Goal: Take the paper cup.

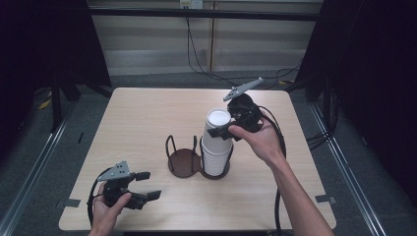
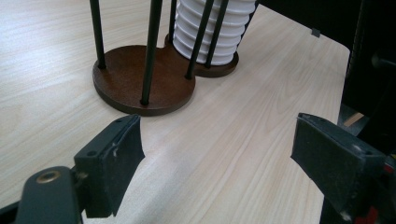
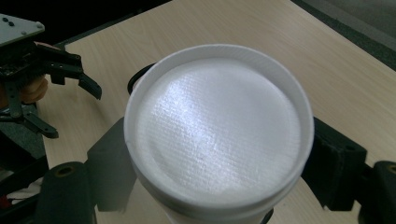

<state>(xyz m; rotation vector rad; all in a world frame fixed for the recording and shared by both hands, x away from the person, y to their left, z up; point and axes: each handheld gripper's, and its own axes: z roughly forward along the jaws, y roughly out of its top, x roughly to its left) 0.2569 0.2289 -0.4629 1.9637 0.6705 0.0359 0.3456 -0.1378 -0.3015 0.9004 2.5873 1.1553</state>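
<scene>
A tall stack of upturned white cups point(image 1: 216, 153) stands in the right bay of a brown-based holder with black rods point(image 1: 181, 162); its left bay is bare. My right gripper point(image 1: 221, 129) reaches in from the right at the stack's top, jaws pressed on either side of the top cup point(image 1: 219, 118). The right gripper view looks down on that cup's round white bottom point(image 3: 215, 130), a black pad against each side. My left gripper point(image 1: 151, 185) rests open near the table's front left corner, nothing between its jaws. The left gripper view faces the holder point(image 2: 135, 79) and the stack point(image 2: 210, 32).
The light wooden table point(image 1: 147, 118) has bare room behind and to the left of the holder. Black curtains flank both sides, and cables run along the floor behind the table. The left hand with its gripper point(image 3: 74, 112) appears beyond the cup.
</scene>
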